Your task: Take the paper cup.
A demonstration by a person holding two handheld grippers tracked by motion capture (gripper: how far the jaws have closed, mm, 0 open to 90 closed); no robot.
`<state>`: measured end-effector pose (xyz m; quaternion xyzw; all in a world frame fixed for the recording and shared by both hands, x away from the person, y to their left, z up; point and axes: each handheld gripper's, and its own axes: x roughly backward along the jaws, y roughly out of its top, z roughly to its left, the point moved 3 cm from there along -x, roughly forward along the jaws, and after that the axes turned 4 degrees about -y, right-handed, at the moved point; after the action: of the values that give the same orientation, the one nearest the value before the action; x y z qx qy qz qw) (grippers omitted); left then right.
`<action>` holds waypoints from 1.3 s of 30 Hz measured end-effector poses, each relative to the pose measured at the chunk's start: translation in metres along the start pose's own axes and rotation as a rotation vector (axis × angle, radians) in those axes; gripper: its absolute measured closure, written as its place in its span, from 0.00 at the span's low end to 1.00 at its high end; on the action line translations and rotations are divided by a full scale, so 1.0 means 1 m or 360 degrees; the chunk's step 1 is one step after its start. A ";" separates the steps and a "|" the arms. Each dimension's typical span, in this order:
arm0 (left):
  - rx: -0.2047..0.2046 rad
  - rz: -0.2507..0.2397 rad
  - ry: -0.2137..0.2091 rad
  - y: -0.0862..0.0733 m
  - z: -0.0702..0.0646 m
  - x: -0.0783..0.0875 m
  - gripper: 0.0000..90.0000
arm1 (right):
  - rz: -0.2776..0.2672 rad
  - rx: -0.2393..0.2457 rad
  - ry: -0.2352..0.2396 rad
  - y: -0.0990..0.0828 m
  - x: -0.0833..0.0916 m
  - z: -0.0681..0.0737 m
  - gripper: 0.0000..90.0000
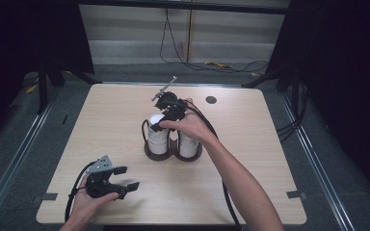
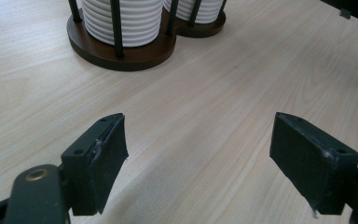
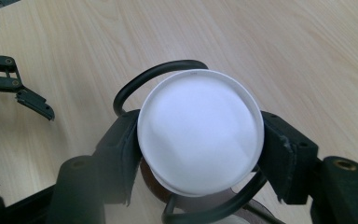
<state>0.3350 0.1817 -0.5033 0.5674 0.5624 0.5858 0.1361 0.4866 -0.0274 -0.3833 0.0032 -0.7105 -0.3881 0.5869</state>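
While the right gripper [image 3: 200, 149] seems clamped on the top cup [image 3: 200, 133] of the left stack in the rack [image 1: 173, 153] mid-surface [image 1: 250, 183], nested cups could lift along or the rack tip; the left gripper [image 2: 198, 163] gapes empty.

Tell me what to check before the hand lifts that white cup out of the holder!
1. Right gripper squeezes the top white cup: ok, both pads press its sides.
2. Grip is centred: ok, the cup sits midway between the jaws.
3. Wire loop of the cup holder stays out of the way: cannot tell, it curves close behind the rim.
4. Left gripper keeps clear: ok, it rests open near the table's front edge, apart from the holder.
5. Only one cup comes up: cannot tell, the stack below is hidden.
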 end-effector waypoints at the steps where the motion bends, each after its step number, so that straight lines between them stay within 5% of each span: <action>1: 0.0004 -0.0012 -0.0002 0.000 0.000 0.000 0.20 | -0.0004 0.0005 0.0002 0.000 0.000 0.001 0.40; 10: 0.0019 0.0012 -0.0048 -0.001 -0.001 -0.003 0.20 | -0.0021 0.0003 -0.0008 0.002 0.003 0.001 0.40; 24: -0.0050 -0.0022 0.0033 0.001 -0.001 -0.004 0.22 | -0.0054 0.0003 -0.0024 0.005 0.014 0.001 0.40; 39: -0.0043 -0.0023 -0.0011 0.003 -0.002 -0.006 0.28 | -0.0107 0.0016 -0.0030 0.008 0.025 0.000 0.40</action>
<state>0.3367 0.1745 -0.5031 0.5634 0.5582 0.5904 0.1499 0.4827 -0.0336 -0.3576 0.0265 -0.7176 -0.4040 0.5667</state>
